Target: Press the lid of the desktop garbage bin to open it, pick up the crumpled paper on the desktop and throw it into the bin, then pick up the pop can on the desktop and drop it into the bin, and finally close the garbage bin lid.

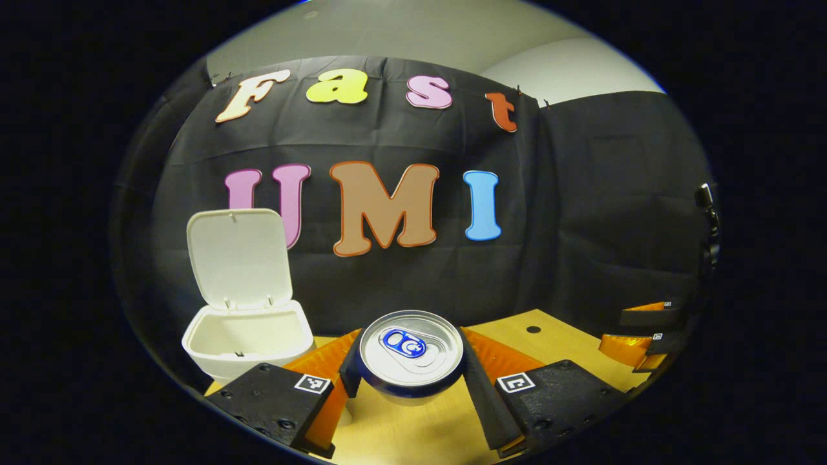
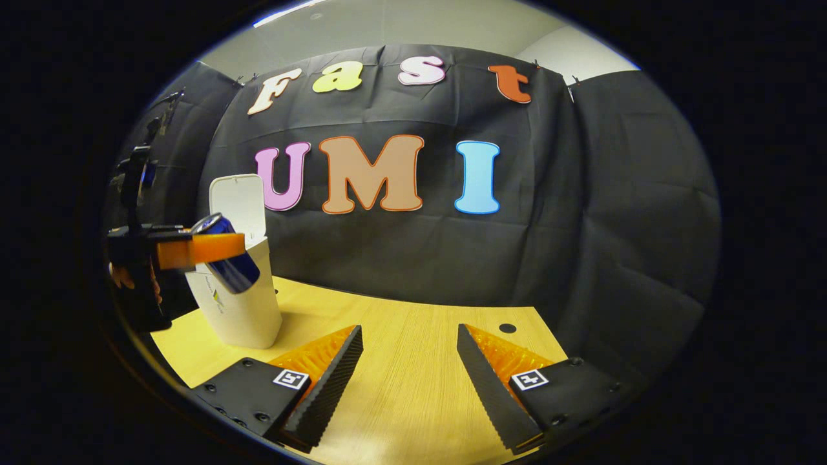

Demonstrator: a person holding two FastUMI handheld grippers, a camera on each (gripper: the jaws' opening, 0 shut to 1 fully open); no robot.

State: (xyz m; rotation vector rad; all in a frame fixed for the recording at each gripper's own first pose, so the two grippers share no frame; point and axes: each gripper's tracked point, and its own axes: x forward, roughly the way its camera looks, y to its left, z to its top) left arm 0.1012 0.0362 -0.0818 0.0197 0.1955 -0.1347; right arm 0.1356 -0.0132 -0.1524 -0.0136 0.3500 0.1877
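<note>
While the bin stands at the lower left of the left gripper view with its lid tipped up and open, the left gripper is clenched on the pop can, both fingers pressing its sides at bottom centre, the can's top facing the camera. In the right gripper view the same can hangs tilted at the left edge, raised off the desktop and just in front of the bin's upper wall, not yet over the opening as far as I can judge. No crumpled paper lies on the wood, so that step looks done, though the bin's inside is too dim to confirm it. Left to do: carry the can over the rim, let it drop, then shut the lid. The right gripper rests released, jaws apart and holding nothing, low over the bare desktop, well apart from the bin. Nothing stands between can and bin; the upright lid behind the opening is the one thing to avoid knocking.
</note>
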